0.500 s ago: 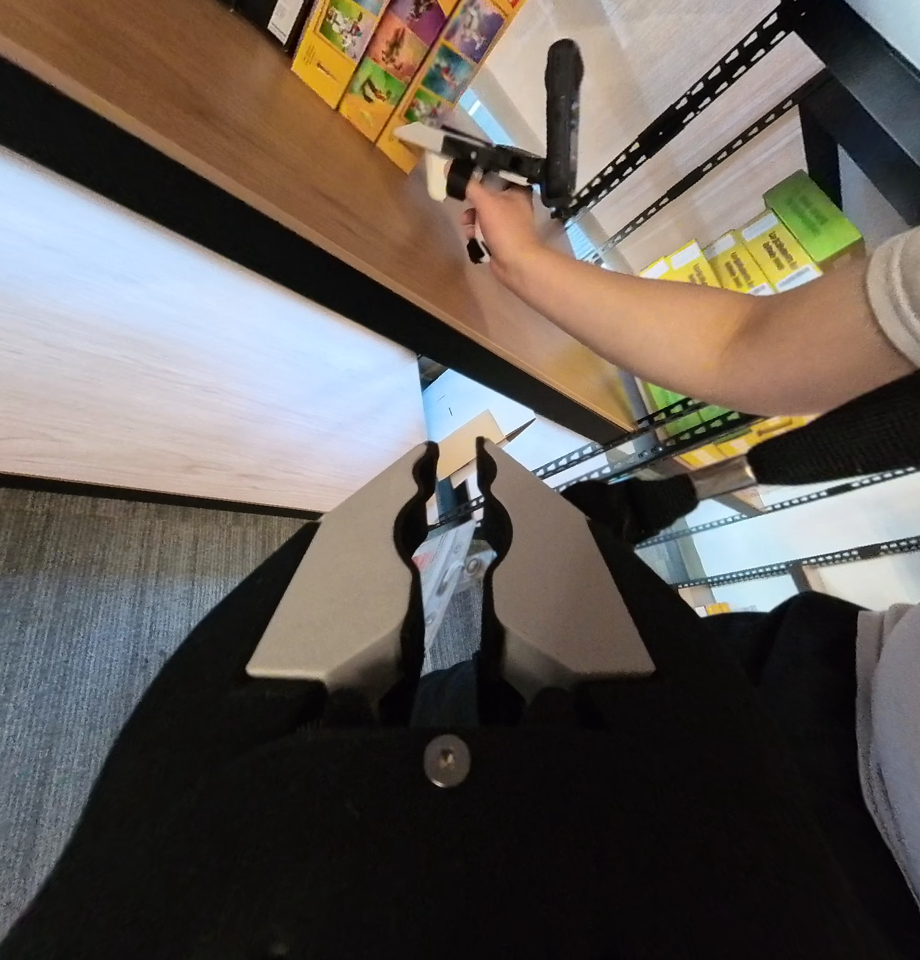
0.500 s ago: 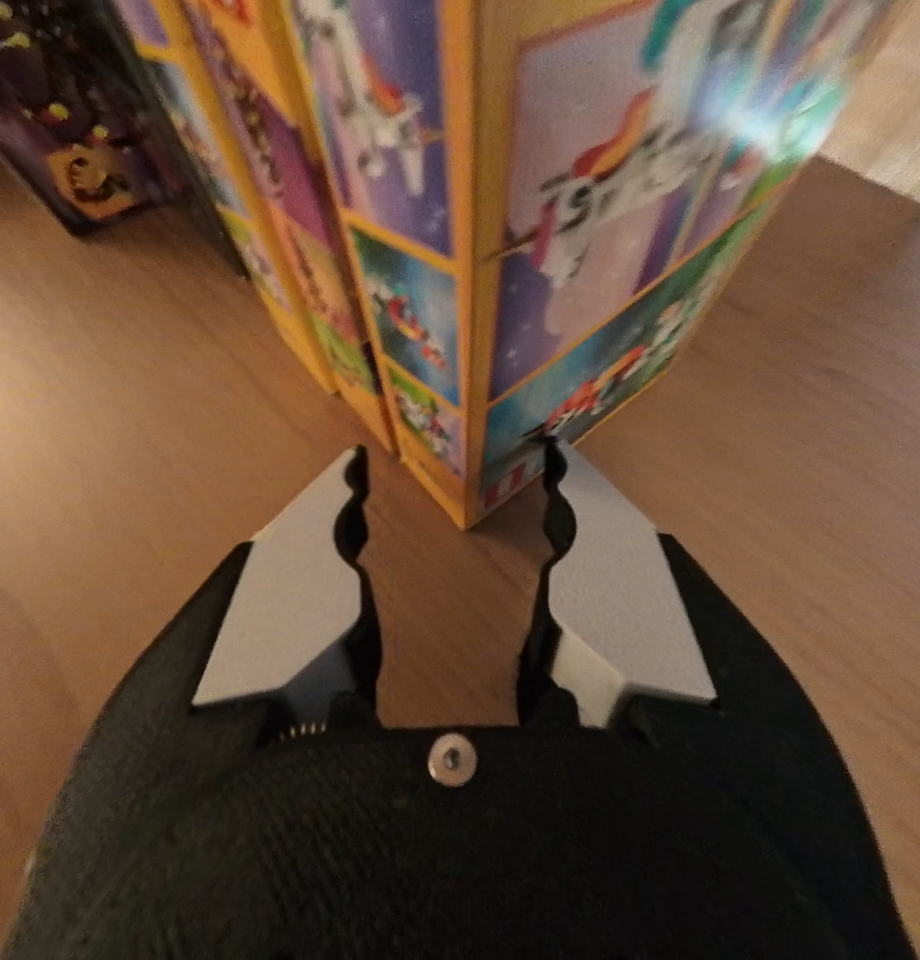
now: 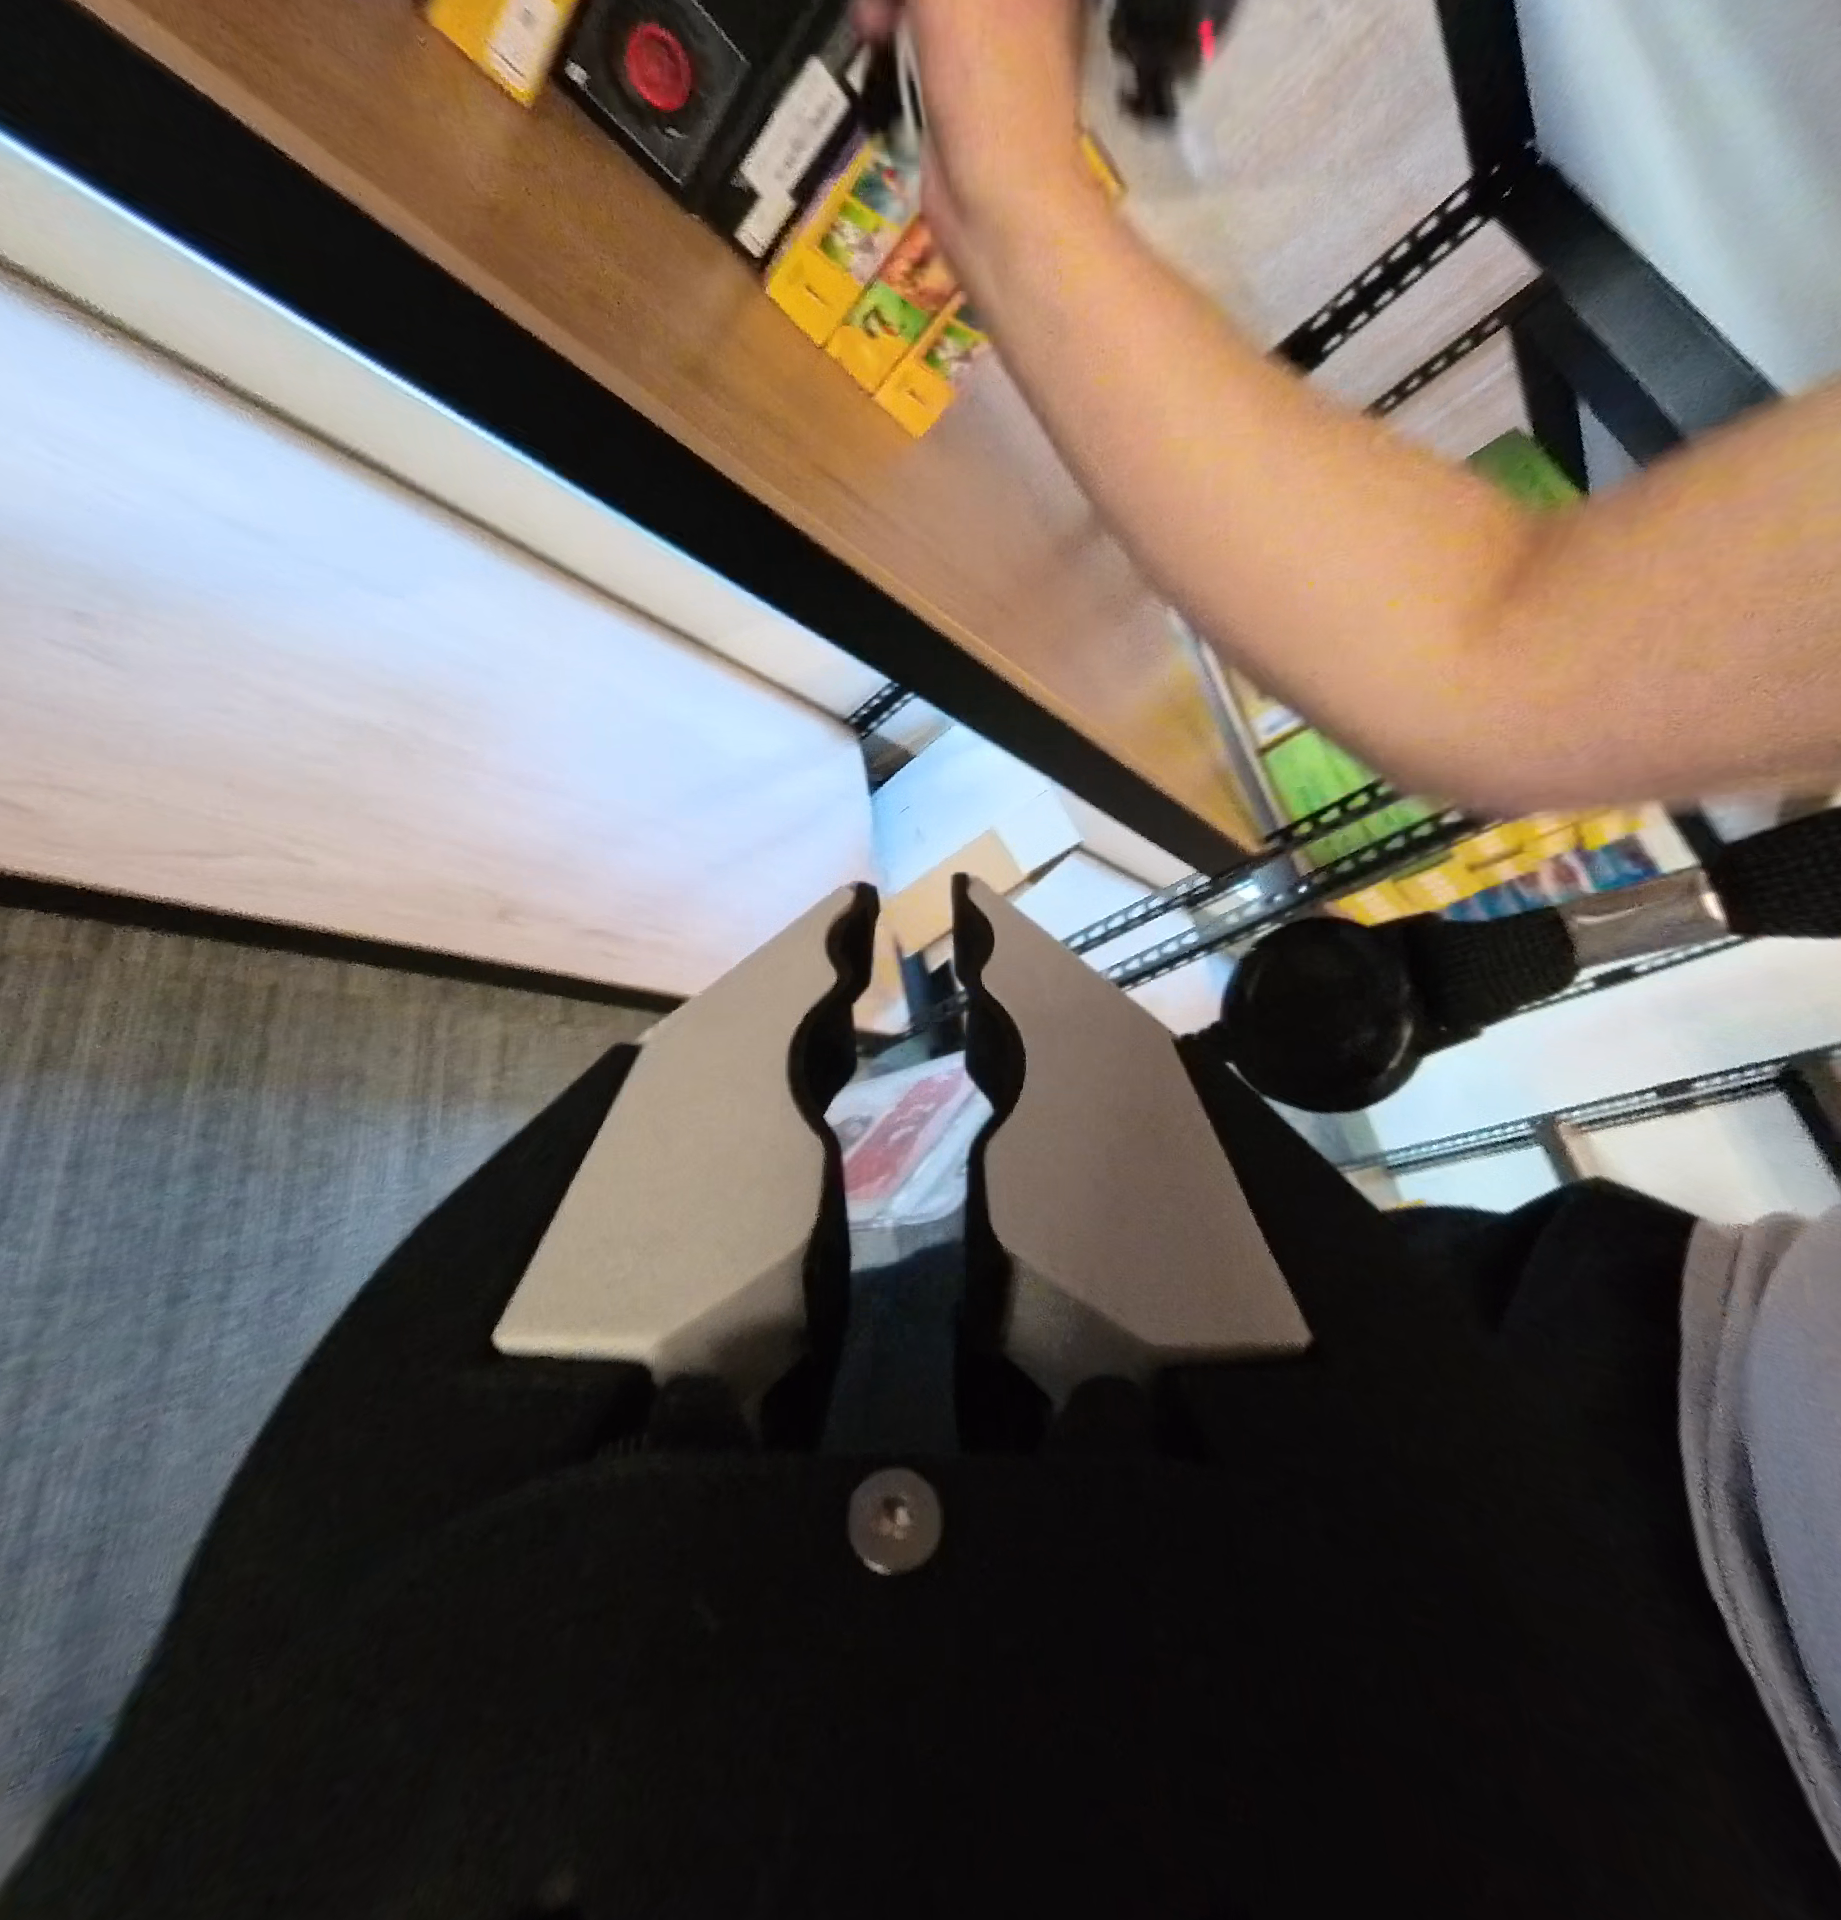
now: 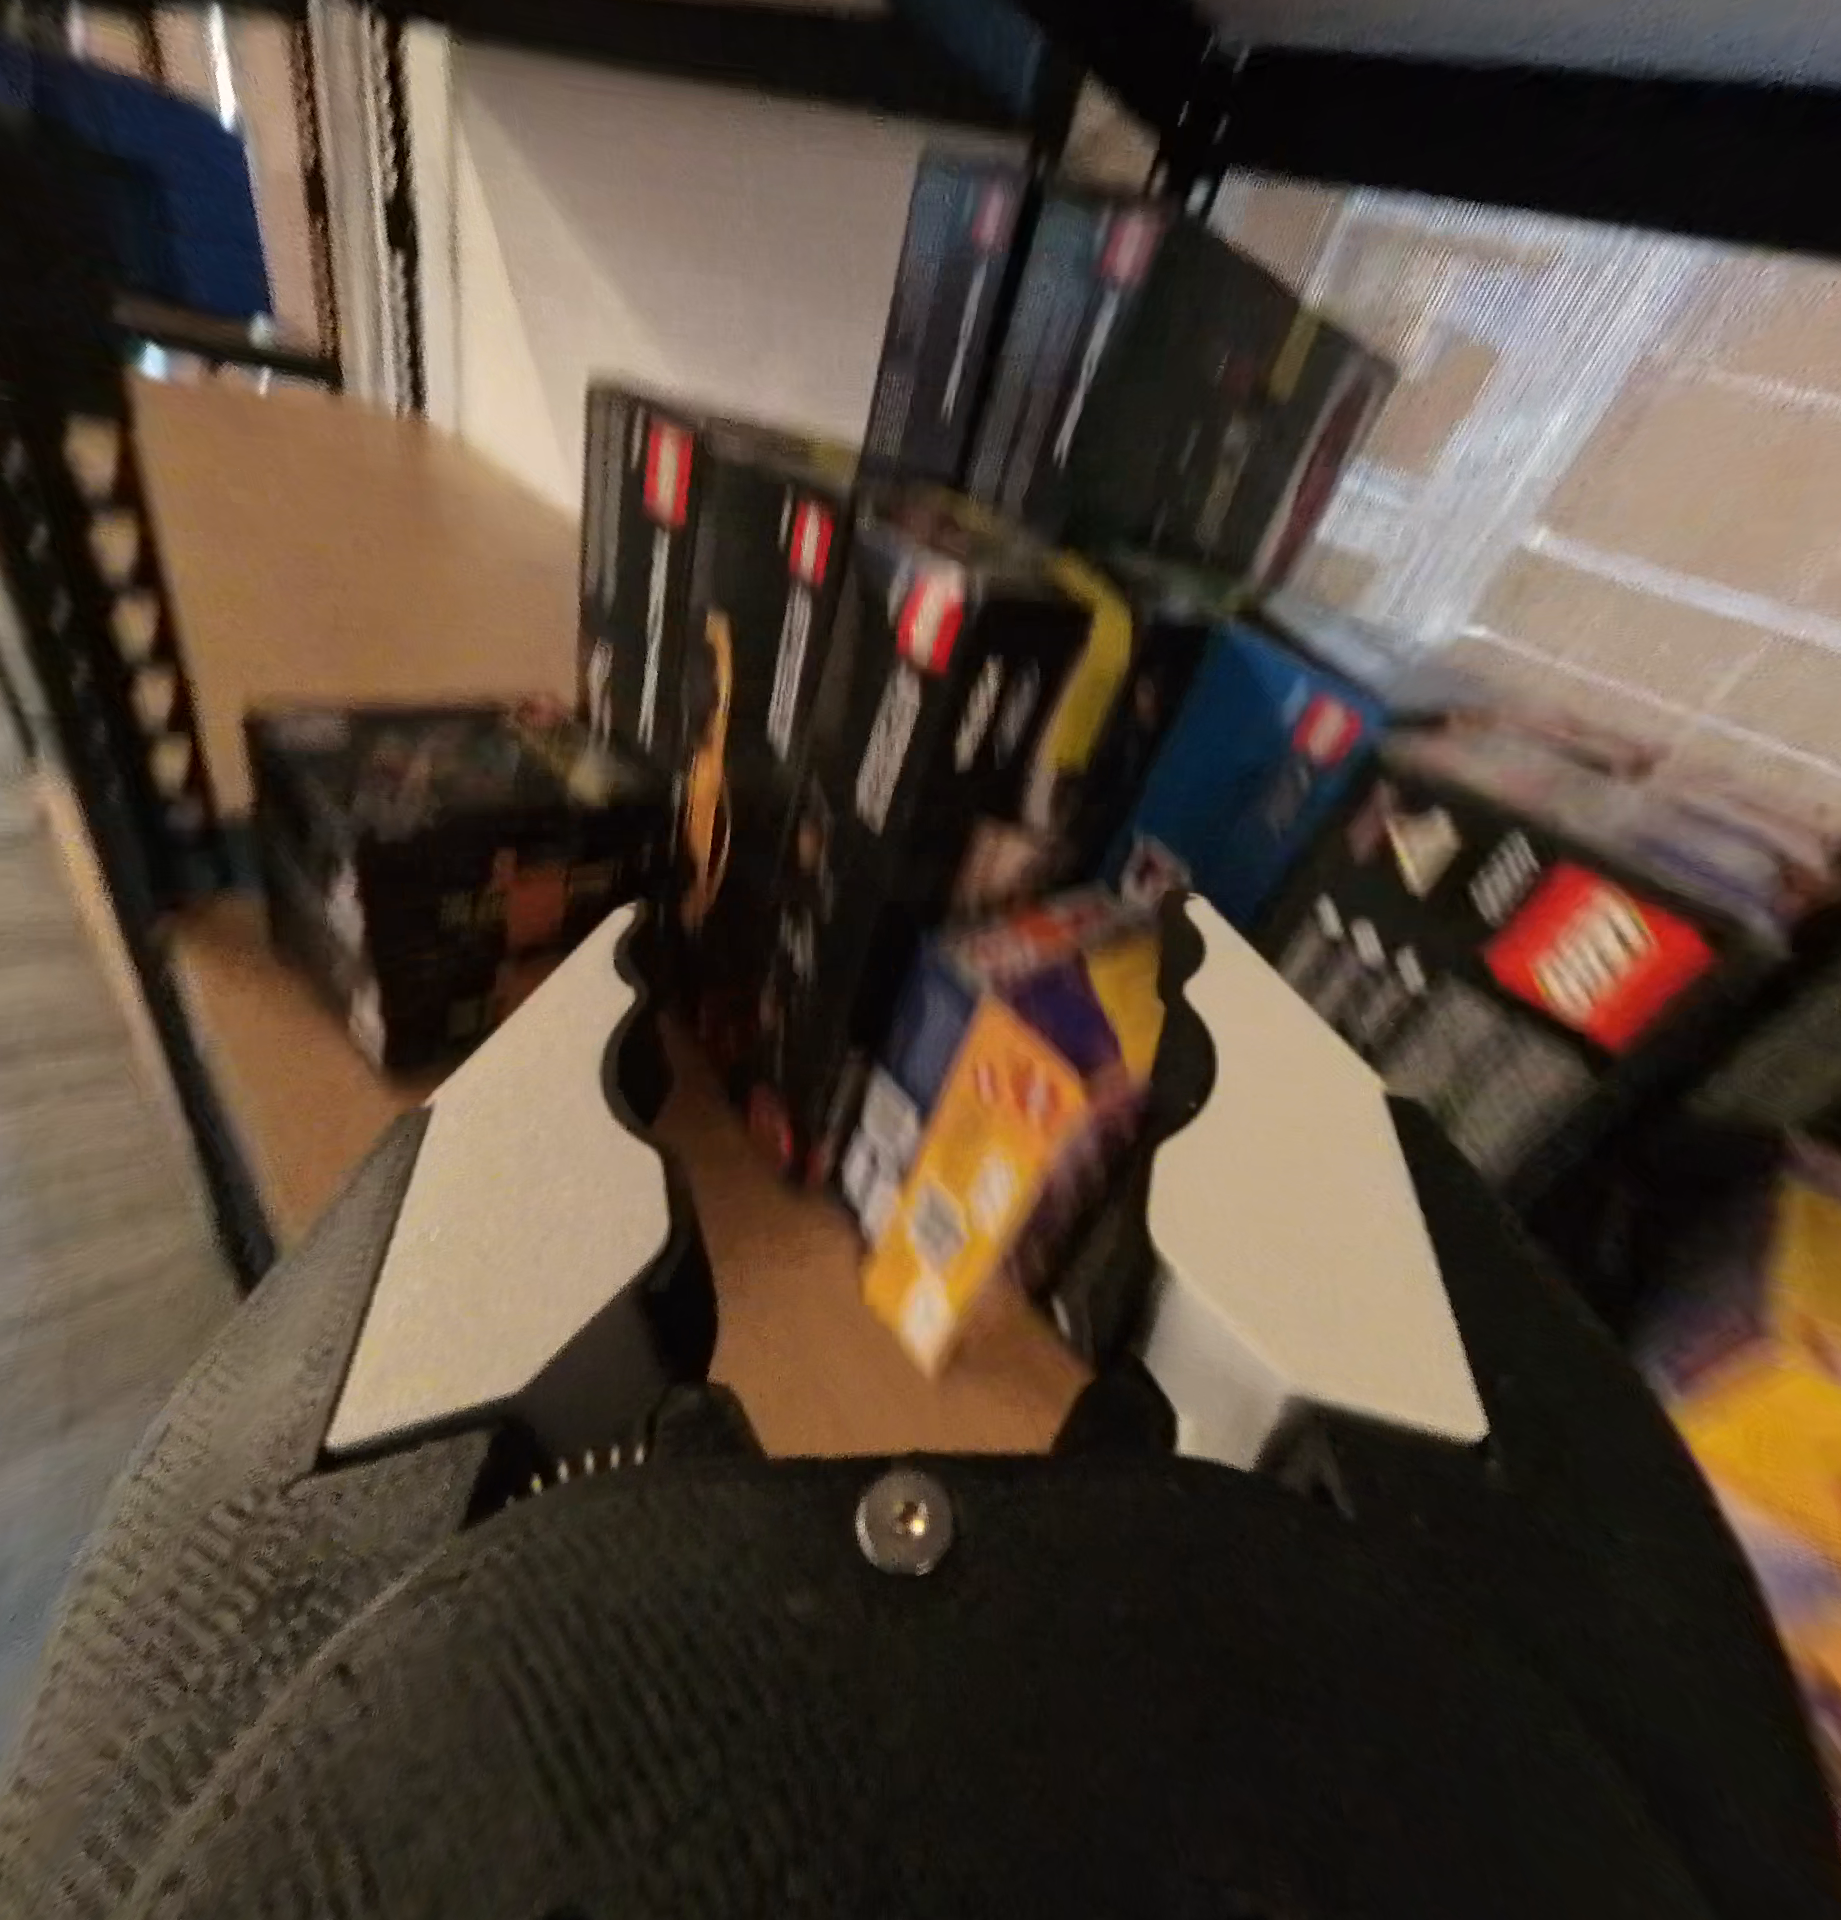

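My left gripper (image 3: 916,904) hangs below a wooden shelf (image 3: 625,270), its jaws shut to a narrow slit with nothing between them. A person's bare arm (image 3: 1311,540) reaches up over that shelf to a row of yellow picture boxes (image 3: 874,312); the hand is blurred and hides what it holds. My right gripper (image 4: 905,914) is open and empty above the shelf board (image 4: 812,1299). A small yellow and purple box (image 4: 978,1132) stands tilted just ahead, between the fingers and close to the right one. Tall black boxes (image 4: 791,727) stand behind it. The right wrist view is blurred.
A low black box (image 4: 428,862) and a black rack upright (image 4: 116,644) are on the left; a blue box (image 4: 1248,758) and a flat black box with a red badge (image 4: 1518,987) on the right. Grey carpet (image 3: 168,1247) lies below, and a black strap knob (image 3: 1321,1008) hangs right of my left gripper. The gap from one gripper's tips to the other's is roughly 45 cm.
My right gripper has pulled away from the corner of the colourful yellow boxes, swung left towards the black boxes and opened wider. The arm has moved up and left. The left gripper stays shut.
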### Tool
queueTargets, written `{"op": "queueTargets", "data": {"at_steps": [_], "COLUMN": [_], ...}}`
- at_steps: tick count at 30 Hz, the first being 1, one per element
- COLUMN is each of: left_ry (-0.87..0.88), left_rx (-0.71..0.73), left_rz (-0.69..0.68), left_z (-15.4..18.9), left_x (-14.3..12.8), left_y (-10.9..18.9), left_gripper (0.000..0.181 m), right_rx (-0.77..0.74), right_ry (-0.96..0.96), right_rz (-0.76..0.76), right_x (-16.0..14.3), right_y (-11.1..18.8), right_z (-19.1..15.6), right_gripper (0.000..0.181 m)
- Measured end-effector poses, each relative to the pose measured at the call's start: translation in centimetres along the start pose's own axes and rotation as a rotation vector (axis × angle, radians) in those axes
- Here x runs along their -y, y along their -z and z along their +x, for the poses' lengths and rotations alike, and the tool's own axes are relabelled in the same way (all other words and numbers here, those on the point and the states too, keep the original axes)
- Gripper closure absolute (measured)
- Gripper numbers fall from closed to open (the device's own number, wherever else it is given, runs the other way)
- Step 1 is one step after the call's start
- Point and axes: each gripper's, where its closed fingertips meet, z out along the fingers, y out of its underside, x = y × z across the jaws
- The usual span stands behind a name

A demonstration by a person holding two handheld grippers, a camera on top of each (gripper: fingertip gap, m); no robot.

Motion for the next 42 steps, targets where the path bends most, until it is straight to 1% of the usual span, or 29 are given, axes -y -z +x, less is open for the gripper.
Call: {"op": "queueTargets", "data": {"at_steps": [1, 2, 4, 5, 6, 7, 8, 9, 10, 11, 12, 14, 17, 20, 22, 24, 25, 26, 27, 28, 29, 30, 31, 33, 36, 39, 42], "left_ry": [-0.016, -0.034, -0.062, -0.066, -0.061, -0.054, -0.048, -0.043, -0.040, -0.039, -0.040, -0.034, -0.028, -0.051, -0.052, -0.037, -0.031, -0.027, -0.028, -0.033, -0.040, -0.044, -0.042, -0.027, -0.006, 0.003, -0.006], "left_rx": [0.018, 0.042, 0.098, 0.125, 0.148, 0.165, 0.180, 0.191, 0.197, 0.203, 0.208, 0.196, 0.137, 0.105, 0.074, 0.030, 0.010, -0.005, -0.014, -0.017, -0.013, -0.008, -0.003, -0.001, 0.000, 0.005, -0.002], "left_rz": [-0.007, -0.015, -0.025, -0.028, -0.030, -0.025, -0.017, -0.008, 0.000, 0.008, 0.014, 0.022, -0.002, -0.055, -0.060, -0.050, -0.043, -0.038, -0.035, -0.032, -0.029, -0.024, -0.018, -0.002, 0.005, -0.003, -0.010], "left_z": [-1.0, -1.9, -3.9, -4.9, -5.8, -6.5, -7.1, -7.7, -8.1, -8.5, -8.8, -9.1, -9.0, -8.9, -8.5, -7.8, -7.4, -7.2, -7.1, -7.1, -7.2, -7.4, -7.6, -7.9, -8.2, -8.3, -8.1], "left_x": [0.5, 0.9, 1.8, 2.1, 2.4, 2.8, 3.2, 3.6, 3.9, 4.2, 4.4, 4.5, 3.6, 2.5, 2.6, 3.0, 3.3, 3.6, 3.9, 4.2, 4.4, 4.5, 4.6, 4.6, 4.1, 3.5, 3.6], "left_y": [2.0, 4.2, 8.3, 10.2, 11.9, 13.3, 14.5, 15.4, 16.0, 16.4, 16.7, 16.5, 15.1, 13.7, 13.0, 12.5, 12.4, 12.3, 12.3, 12.4, 12.6, 12.7, 12.9, 13.3, 13.8, 14.1, 14.2], "left_gripper": [0.169, 0.169, 0.169, 0.169, 0.169, 0.169, 0.169, 0.169, 0.169, 0.169, 0.169, 0.169, 0.169, 0.169, 0.169, 0.169, 0.169, 0.169, 0.169, 0.169, 0.169, 0.169, 0.169, 0.169, 0.169, 0.170, 0.170], "right_rx": [-0.044, -0.103, -0.212, -0.249, -0.290, -0.310, -0.295, -0.280, -0.252, -0.242, -0.240, -0.244, -0.220, -0.199, -0.186, -0.183, -0.202, -0.249, -0.264, -0.263, -0.279, -0.290, -0.277, -0.258, -0.220, -0.151, -0.105], "right_ry": [-0.028, -0.043, -0.064, -0.097, -0.140, -0.191, -0.250, -0.308, -0.355, -0.370, -0.342, -0.350, -0.324, -0.323, -0.340, -0.323, -0.274, -0.212, -0.186, -0.202, -0.218, -0.228, -0.237, -0.254, -0.232, -0.214, -0.207], "right_rz": [0.023, 0.012, -0.055, -0.093, -0.146, -0.182, -0.175, -0.168, -0.160, -0.155, -0.171, -0.184, -0.172, -0.162, -0.134, -0.066, -0.046, -0.078, -0.128, -0.180, -0.218, -0.260, -0.301, -0.293, -0.331, -0.306, -0.303], "right_x": [1.7, 2.8, 3.1, 2.8, 2.1, 1.4, 1.2, 1.0, 0.9, 1.0, 1.0, 1.0, 1.5, 2.1, 2.6, 3.2, 3.2, 2.3, 1.1, -0.3, -1.5, -2.6, -3.6, -3.6, -3.8, -3.5, -3.7], "right_y": [-3.2, -6.2, -11.1, -12.8, -13.9, -14.6, -15.0, -15.3, -15.6, -15.6, -15.4, -14.7, -13.4, -10.8, -8.5, -6.7, -6.3, -6.2, -6.6, -6.9, -7.2, -7.4, -7.7, -8.0, -6.7, -3.6, 0.6], "right_z": [-0.1, 0.3, 1.2, 1.6, 2.0, 2.2, 2.1, 1.9, 1.5, 1.3, 1.3, 1.0, -0.5, -2.7, -4.2, -5.4, -5.7, -5.6, -6.0, -6.5, -6.7, -6.8, -7.0, -6.9, -7.1, -7.6, -6.9], "right_gripper": [0.084, 0.081, 0.077, 0.077, 0.078, 0.085, 0.088, 0.087, 0.094, 0.098, 0.101, 0.103, 0.104, 0.104, 0.103, 0.102, 0.100, 0.084, 0.065, 0.061, 0.062, 0.077, 0.099, 0.104, 0.105, 0.110, 0.111]}}
